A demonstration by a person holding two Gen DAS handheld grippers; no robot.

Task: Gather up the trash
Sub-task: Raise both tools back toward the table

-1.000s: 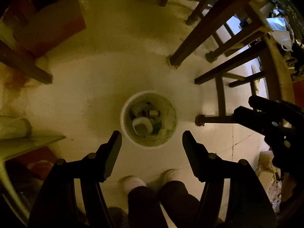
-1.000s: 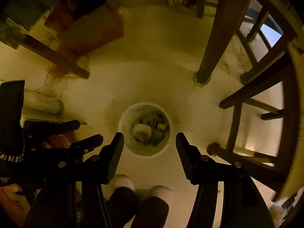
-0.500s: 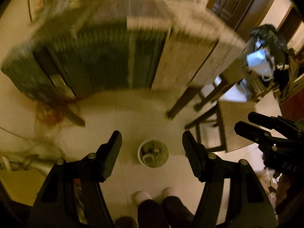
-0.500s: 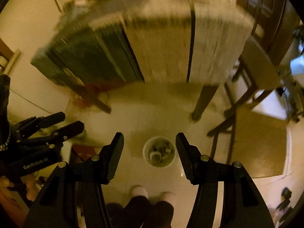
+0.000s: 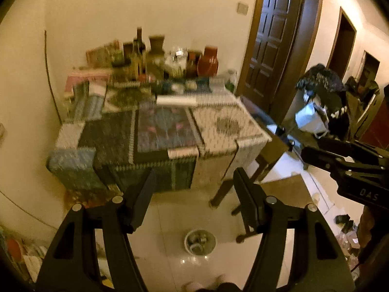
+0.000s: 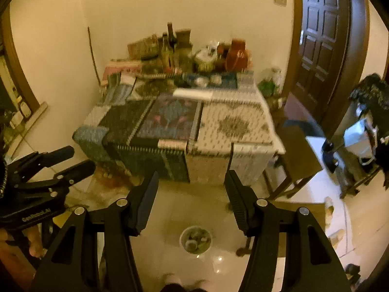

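Observation:
A small white trash bin point(image 5: 199, 242) with scraps inside stands on the tiled floor below me; it also shows in the right wrist view point(image 6: 195, 239). My left gripper point(image 5: 193, 192) is open and empty, held high above the floor and facing the table point(image 5: 233, 126). My right gripper point(image 6: 192, 192) is open and empty at the same height. Each gripper shows in the other's view: the right gripper point(image 5: 340, 157) at the right edge, the left gripper point(image 6: 51, 165) at the left edge. The table point(image 6: 245, 126) has a patchwork cloth.
Bottles, jars and a red jug point(image 6: 237, 54) crowd the table's far end against the wall. A wooden chair point(image 5: 274, 146) stands right of the table. A dark door point(image 5: 274, 48) is behind it. A cluttered stand with bags point(image 5: 321, 104) is at the right.
Both grippers have risen and tilted up from looking straight down into the bin. The table top, wall and door have come into view; the bin now looks small and low in both views.

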